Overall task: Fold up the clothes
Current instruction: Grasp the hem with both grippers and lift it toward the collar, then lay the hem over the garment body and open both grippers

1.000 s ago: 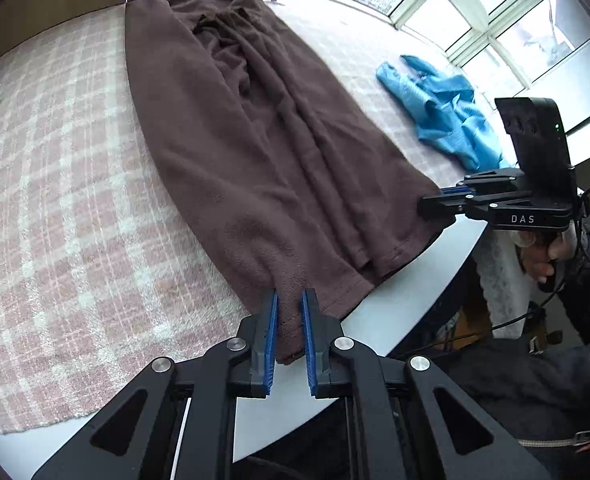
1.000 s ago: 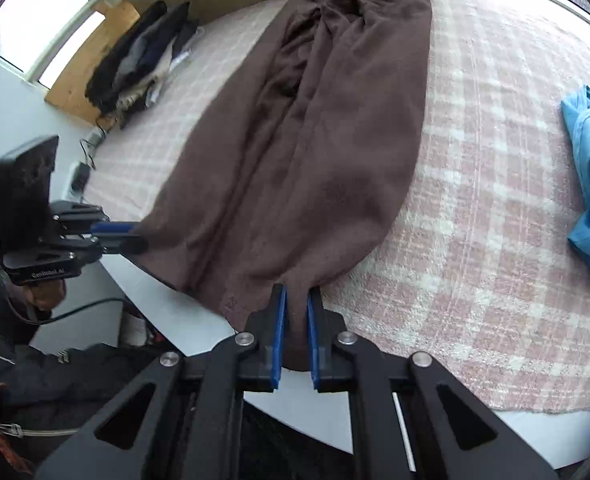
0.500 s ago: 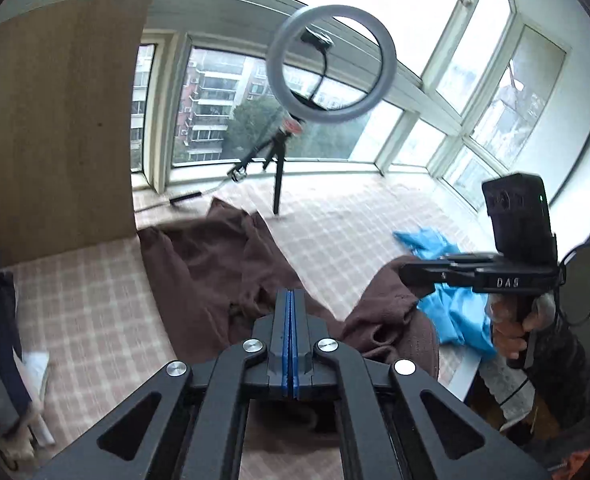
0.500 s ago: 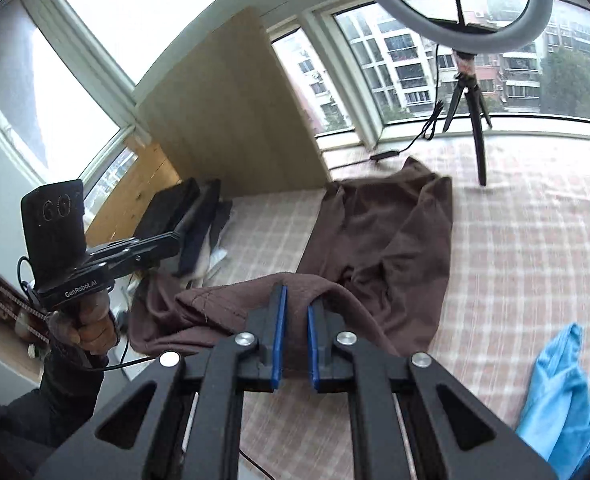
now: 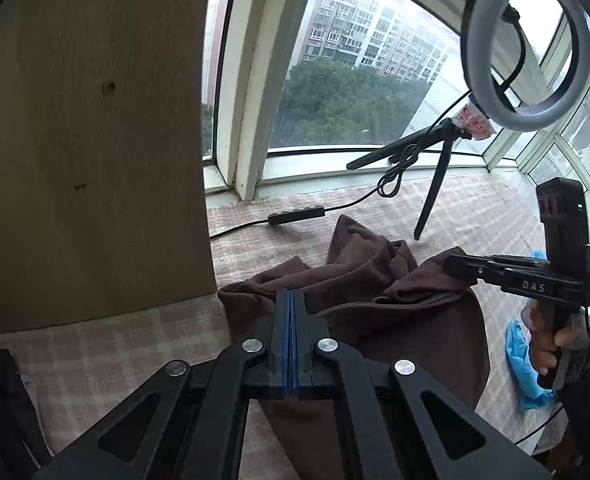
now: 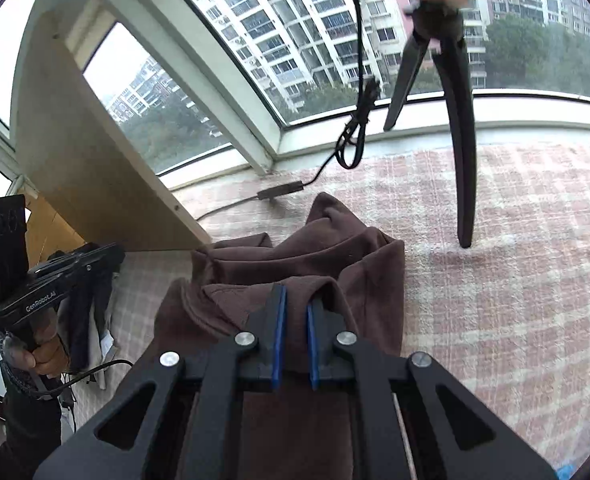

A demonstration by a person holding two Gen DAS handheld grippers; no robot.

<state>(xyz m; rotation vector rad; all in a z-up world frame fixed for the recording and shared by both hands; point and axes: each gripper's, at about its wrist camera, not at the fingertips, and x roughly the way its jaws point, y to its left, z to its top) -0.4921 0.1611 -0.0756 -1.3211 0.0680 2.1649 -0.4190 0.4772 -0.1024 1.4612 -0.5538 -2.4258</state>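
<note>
- Brown garment (image 5: 395, 320) lies lengthwise on the bench (image 6: 515, 280), which carries a pink plaid cloth. Its near hem is raised and carried over toward the far end by the window, so the cloth is doubled on itself.
- Left hand-held gripper (image 5: 291, 320): blue pads pressed together with almost no gap, brown cloth bunched right at the tips. Judged pinching a hem corner; the pinch point itself is hidden behind the fingers.
- Right hand-held gripper (image 6: 295, 328): narrow, jaws clamped on a fold of brown fabric that fills the gap between the pads.
- Step in hand, as judged: a lengthwise fold, both held corners over the far part of the garment.
- Next move calls for lowering both corners together, level, onto the far edge, then letting go; uneven hands would skew the fold. The ring-light tripod leg (image 6: 461, 140) stands near the far end and needs clearance.
- Left view alone shows the ring light (image 5: 529, 40), the blue garment (image 5: 523, 364) at the bench's right edge, and the right gripper side-on.
- Right view alone shows the fabric inside its own jaws, a dark clothes pile (image 6: 83, 320) at left, and the person's hand (image 6: 41, 348) on the left gripper's handle.
</note>
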